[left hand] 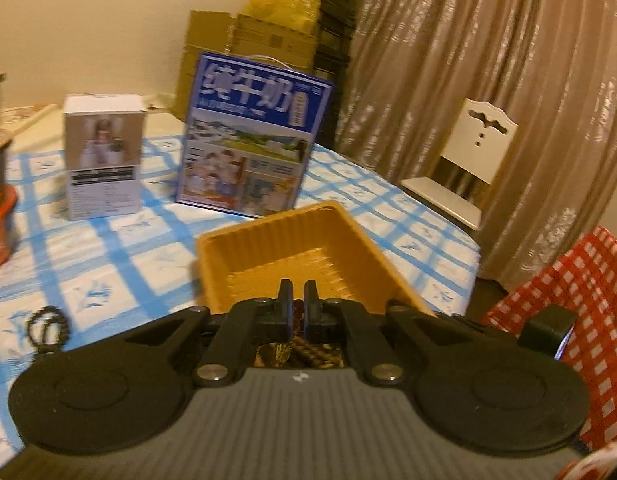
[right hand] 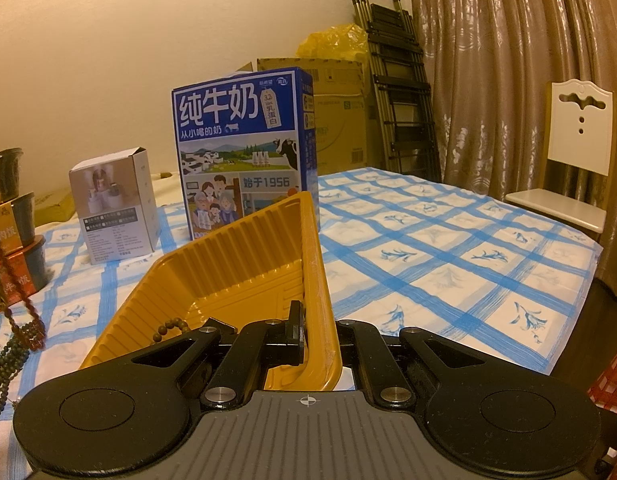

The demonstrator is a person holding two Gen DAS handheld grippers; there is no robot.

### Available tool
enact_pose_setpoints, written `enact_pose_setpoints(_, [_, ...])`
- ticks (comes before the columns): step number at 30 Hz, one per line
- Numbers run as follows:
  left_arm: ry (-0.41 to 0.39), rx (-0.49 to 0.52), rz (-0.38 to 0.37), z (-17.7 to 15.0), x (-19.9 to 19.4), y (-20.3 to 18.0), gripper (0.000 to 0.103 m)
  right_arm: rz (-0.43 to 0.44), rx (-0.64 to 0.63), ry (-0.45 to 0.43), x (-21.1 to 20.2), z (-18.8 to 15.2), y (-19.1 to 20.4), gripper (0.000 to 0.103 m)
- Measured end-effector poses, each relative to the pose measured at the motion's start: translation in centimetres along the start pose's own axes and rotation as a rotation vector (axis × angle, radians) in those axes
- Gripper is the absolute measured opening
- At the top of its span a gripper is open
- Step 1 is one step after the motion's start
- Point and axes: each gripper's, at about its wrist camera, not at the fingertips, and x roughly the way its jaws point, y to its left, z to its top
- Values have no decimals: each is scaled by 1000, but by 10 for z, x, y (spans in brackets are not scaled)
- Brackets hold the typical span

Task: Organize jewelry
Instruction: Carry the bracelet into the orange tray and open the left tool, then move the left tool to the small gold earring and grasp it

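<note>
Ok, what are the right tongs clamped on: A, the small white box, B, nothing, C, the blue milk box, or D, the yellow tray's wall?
D: in the right wrist view the right tongs pinch the side wall of the tilted yellow tray.

The yellow ribbed plastic tray (right hand: 244, 276) is tipped up on the blue-checked cloth, its right rim raised and its open side leaning left, with a short run of brown beads (right hand: 170, 326) lying on its floor near the front. To its left a long strand of dark beads (right hand: 12, 344) hangs down and bunches at the cloth. A dark beaded bracelet (left hand: 48, 326) lies coiled flat on the cloth, well left of the tray.
</note>
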Motion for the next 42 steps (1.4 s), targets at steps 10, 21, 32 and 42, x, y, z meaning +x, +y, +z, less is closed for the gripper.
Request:
enact_pose_setpoints(10, [74, -28, -83, -6, 49, -22, 4, 0, 3, 1, 0, -2, -1, 6])
enact_pose_setpoints(21, [161, -84, -116, -19, 88, -30, 3, 0, 4, 2, 1, -3, -2, 6])
enact_pose_setpoints(32, [105, -113, -42, -19, 53, -6, 13, -1, 5, 3, 1, -5, -3, 6])
enact_pose_setpoints(42, [113, -74, 233, -38, 7, 51, 14, -1, 4, 3, 1, -4, -3, 5])
